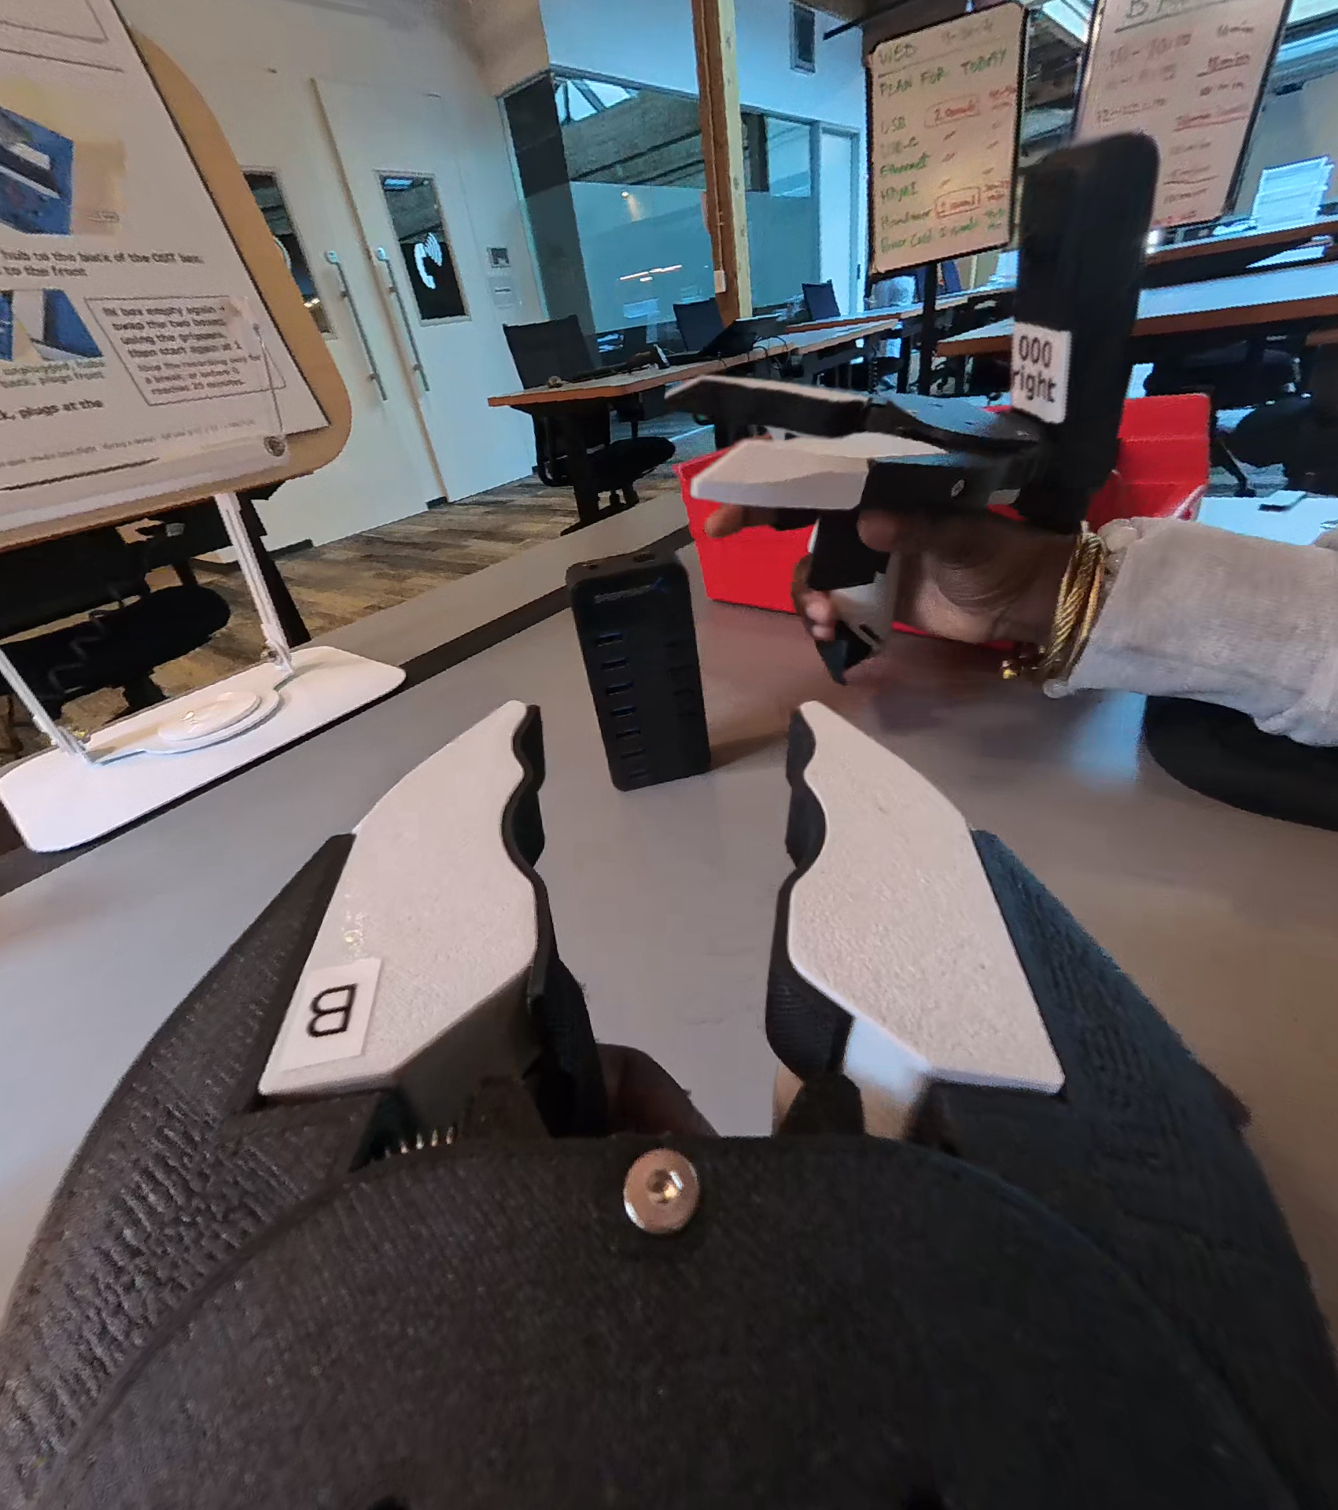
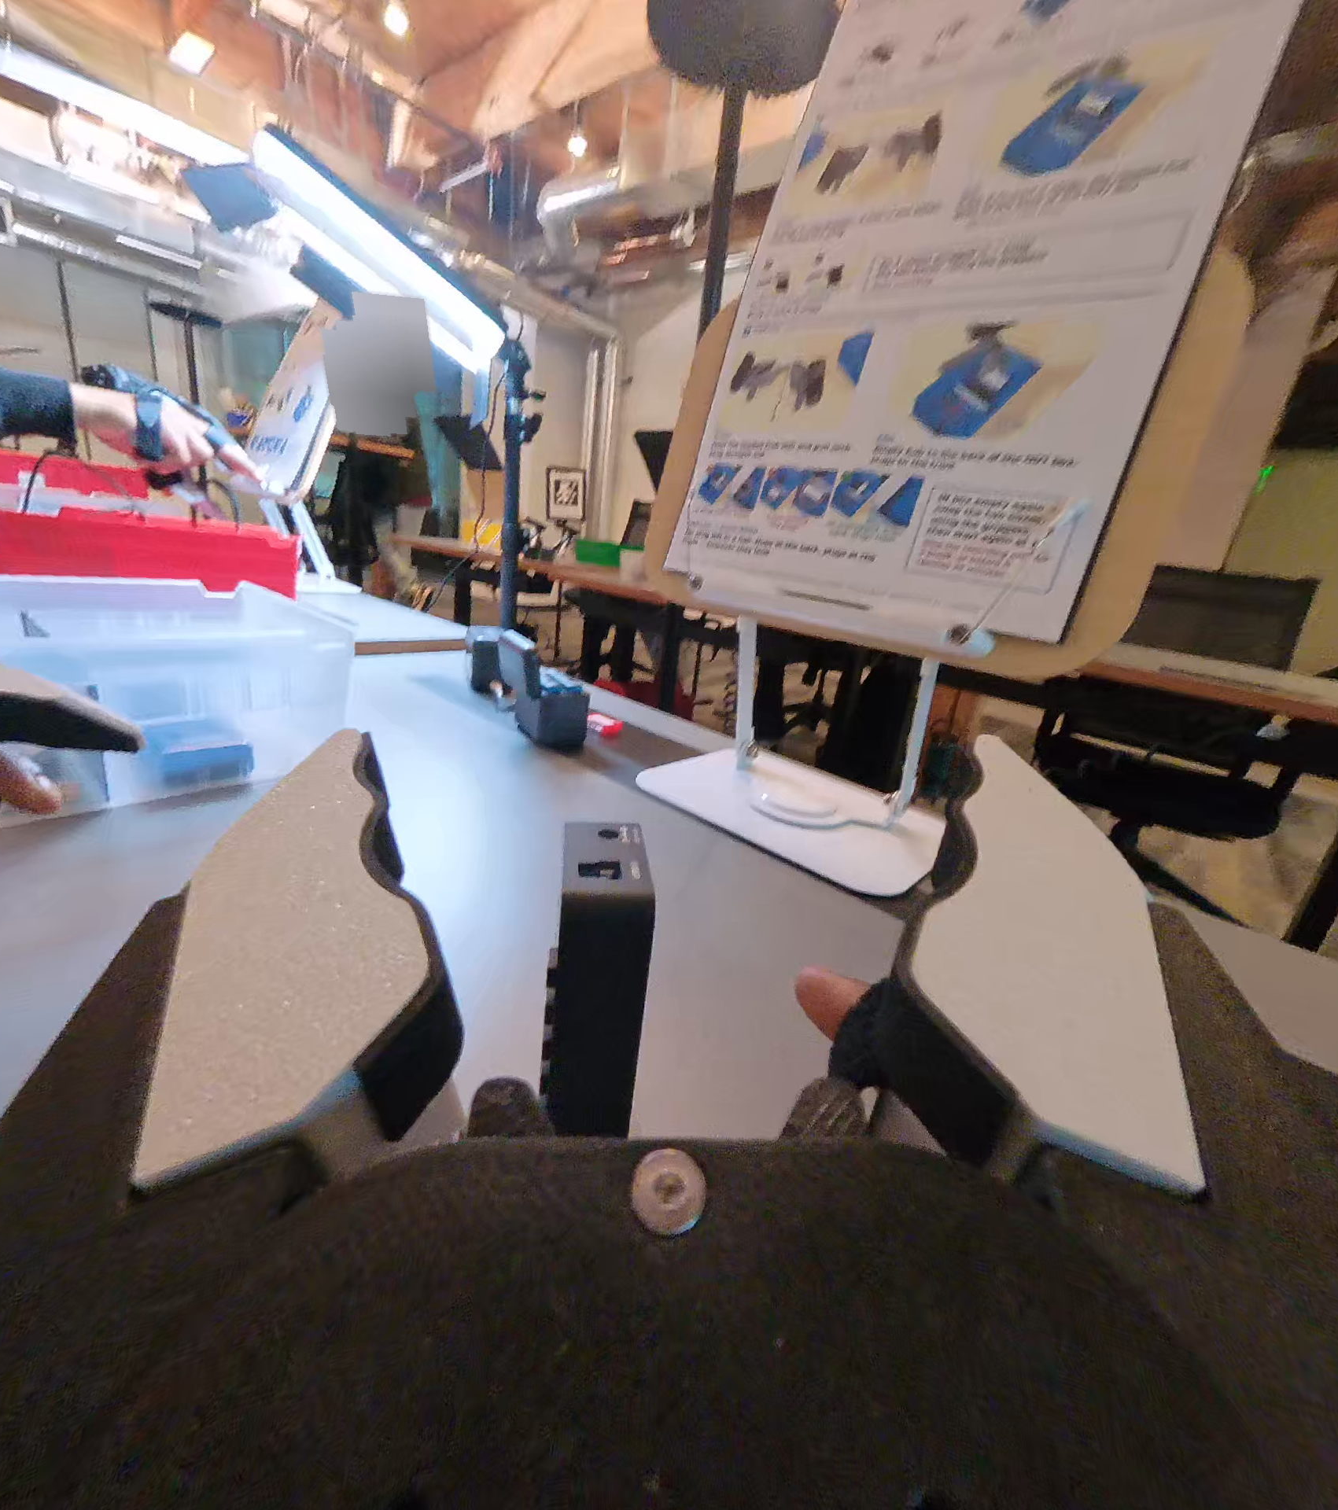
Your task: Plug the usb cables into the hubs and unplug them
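A black USB hub (image 1: 637, 670) with a row of blue ports lies on the grey table (image 1: 935, 899), its end pointing toward my left gripper (image 1: 665, 727). That gripper is open and empty, just short of the hub. My right gripper (image 1: 686, 441) hangs above and behind the hub, held by a hand in a grey sleeve. In the right wrist view my right gripper (image 2: 669, 748) is open wide and empty, and the hub (image 2: 604, 964) lies on the table below the gap. One finger (image 2: 20, 707) of the left gripper shows at the left edge. No cable is in view.
An instruction board on a white stand (image 1: 191, 735) is left of the hub; it also shows in the right wrist view (image 2: 796, 809). A red bin (image 1: 747, 547) sits behind the hub. A clear plastic box (image 2: 159, 654) and small grey devices (image 2: 543, 694) lie farther off. Another person's arm (image 2: 118, 417) works at the far left.
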